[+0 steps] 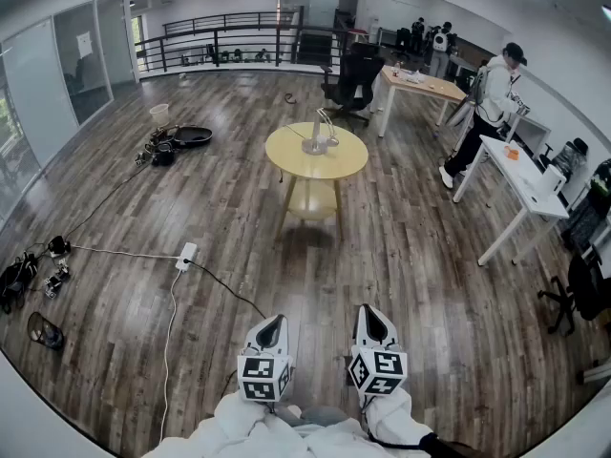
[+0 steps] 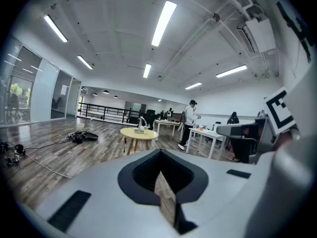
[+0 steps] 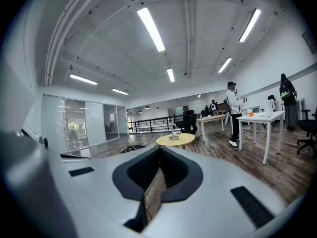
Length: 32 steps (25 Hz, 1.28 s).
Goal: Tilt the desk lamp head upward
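A small pale desk lamp with a thin upright arm stood near the middle of a round yellow wooden table. It was too small to show which way its head was tipped. Judged from its slim build, the lamp would be light and easy to topple, with a head joint likely stiffer than the base is heavy. A sensible hold would be one gripper steadying the base and the other nudging the head up from below.

Well short of the table, close to the wearer's white sleeves, the grey left gripper and grey right gripper sat side by side. Each had its jaws pressed together with nothing between them.

Only the head view showed the dark plank floor around the table: a white power strip to the table's near left, a black office chair beyond it, and a person in a white top to its right. Only the gripper views showed the lamp side-on and the ceiling strip lights above the table.
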### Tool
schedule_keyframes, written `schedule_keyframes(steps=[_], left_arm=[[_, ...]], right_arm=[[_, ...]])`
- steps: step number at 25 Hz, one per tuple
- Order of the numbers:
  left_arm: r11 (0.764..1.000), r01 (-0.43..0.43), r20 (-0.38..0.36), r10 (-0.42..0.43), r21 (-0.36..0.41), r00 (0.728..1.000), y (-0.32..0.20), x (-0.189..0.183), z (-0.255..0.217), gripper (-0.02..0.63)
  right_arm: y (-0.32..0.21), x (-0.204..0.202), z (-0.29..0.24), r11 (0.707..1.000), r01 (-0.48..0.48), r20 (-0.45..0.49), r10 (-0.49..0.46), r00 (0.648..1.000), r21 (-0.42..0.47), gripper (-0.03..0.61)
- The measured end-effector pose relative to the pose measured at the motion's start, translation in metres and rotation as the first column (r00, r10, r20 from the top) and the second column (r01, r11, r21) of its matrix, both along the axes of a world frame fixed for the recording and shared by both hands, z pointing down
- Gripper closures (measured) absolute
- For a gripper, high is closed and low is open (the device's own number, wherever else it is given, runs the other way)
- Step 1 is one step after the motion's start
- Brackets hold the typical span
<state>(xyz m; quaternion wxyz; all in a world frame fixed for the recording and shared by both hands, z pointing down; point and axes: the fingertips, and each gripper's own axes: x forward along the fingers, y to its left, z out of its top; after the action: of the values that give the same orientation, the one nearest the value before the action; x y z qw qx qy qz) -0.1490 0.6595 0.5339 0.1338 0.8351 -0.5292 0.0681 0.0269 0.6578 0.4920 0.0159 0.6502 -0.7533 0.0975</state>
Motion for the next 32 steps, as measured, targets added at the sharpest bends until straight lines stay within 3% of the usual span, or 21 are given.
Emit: schedule_keyframes(steps=[17,32], left_arm=[[1.000,0.011,-0.005,-0.011,0.002,1.000,-0.088,-0.008,-0.006,0.615],[0.999,0.038,0.021,-0.038,0.000,0.999,-0.203,0.034,-0.015,0.615]], right_arm=[[-0.088,-0.011,0.001,1.000,0.000,0.022,0.000,1.000,0.008,0.566],[-0.213,0.023,-0.009,0.999,0.050,0.044,-0.050,0.998,0.011,0.566]])
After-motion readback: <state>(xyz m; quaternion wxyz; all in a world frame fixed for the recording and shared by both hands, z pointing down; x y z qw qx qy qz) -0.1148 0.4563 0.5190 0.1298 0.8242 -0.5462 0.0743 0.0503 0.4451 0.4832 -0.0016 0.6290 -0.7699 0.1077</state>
